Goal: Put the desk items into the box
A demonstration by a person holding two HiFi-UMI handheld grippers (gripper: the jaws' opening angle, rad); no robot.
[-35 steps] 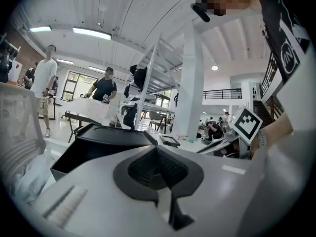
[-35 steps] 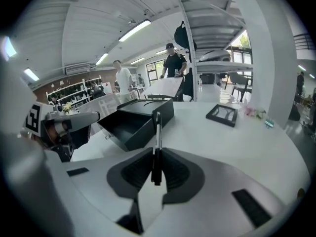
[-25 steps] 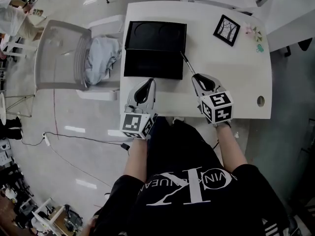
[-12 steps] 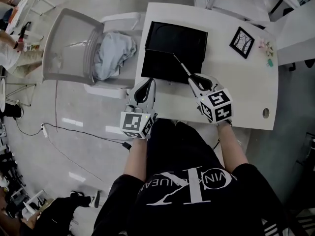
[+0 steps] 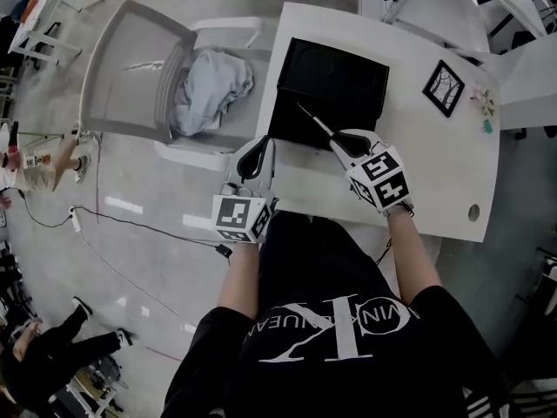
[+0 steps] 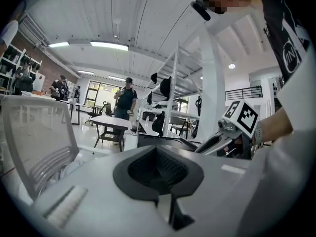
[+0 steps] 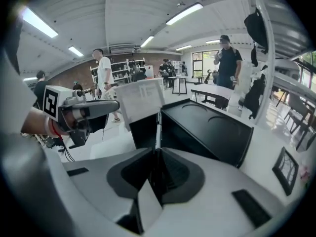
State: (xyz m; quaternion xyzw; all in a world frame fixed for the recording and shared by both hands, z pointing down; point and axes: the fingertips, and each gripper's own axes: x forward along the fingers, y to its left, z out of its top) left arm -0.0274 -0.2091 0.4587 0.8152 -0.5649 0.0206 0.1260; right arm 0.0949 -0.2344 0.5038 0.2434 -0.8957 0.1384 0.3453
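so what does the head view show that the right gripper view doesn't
Only the head view: the grey cloth on the chair and the cable hole in the desk. Only the right gripper view: ceiling lights and a standing person in a white shirt. Both: the black box, the pen clamped in the right tool, the picture frame and the left tool.

White table (image 5: 435, 159) is seen w/ three things on it. Black box (image 5: 335, 85) is set at the far left part, close to the left edge. Small framed picture (image 5: 444, 88) is laid flat at the far right, well apart from the box. Small coloured bits (image 5: 483, 103) are left just beside the frame, by the right edge. Round hole (image 5: 473, 212) is cut in the near right corner.
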